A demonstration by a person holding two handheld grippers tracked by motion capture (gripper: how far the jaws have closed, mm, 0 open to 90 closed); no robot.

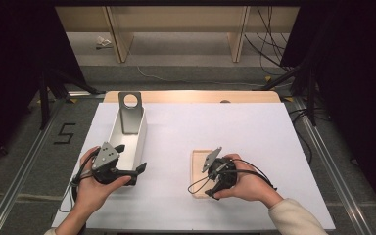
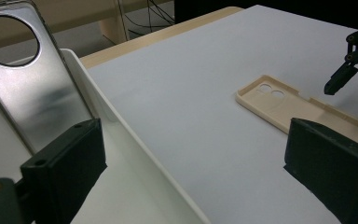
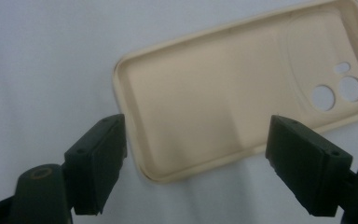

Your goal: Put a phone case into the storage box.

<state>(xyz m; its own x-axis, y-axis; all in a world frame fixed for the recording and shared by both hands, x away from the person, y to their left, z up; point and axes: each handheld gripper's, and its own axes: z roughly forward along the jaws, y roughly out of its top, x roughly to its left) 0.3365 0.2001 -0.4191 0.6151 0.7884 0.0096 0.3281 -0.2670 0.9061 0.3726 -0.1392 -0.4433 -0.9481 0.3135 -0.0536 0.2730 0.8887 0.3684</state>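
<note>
A beige phone case point(image 1: 198, 169) lies hollow side up on the white table top, right of centre; its camera holes point(image 3: 335, 93) face away from me. My right gripper point(image 1: 214, 185) hovers just over the case's near end, open, with its jaws standing either side of that end point(image 3: 198, 163) and not touching it. A silver phone back plate point(image 1: 129, 115) with a round hole leans upright in the far end of a long white tray point(image 1: 142, 139). My left gripper point(image 1: 132, 157) is open at the tray's near end, one jaw over the tray's inside point(image 2: 198, 172), with nothing between its jaws.
The white sheet point(image 1: 235, 127) covers a wooden table whose far edge point(image 1: 191, 96) shows. Beyond it are wooden shelf legs and loose cables on the floor. Dark stands flank both sides of the table. The right gripper's tip point(image 2: 340, 84) shows above the case in the left gripper view.
</note>
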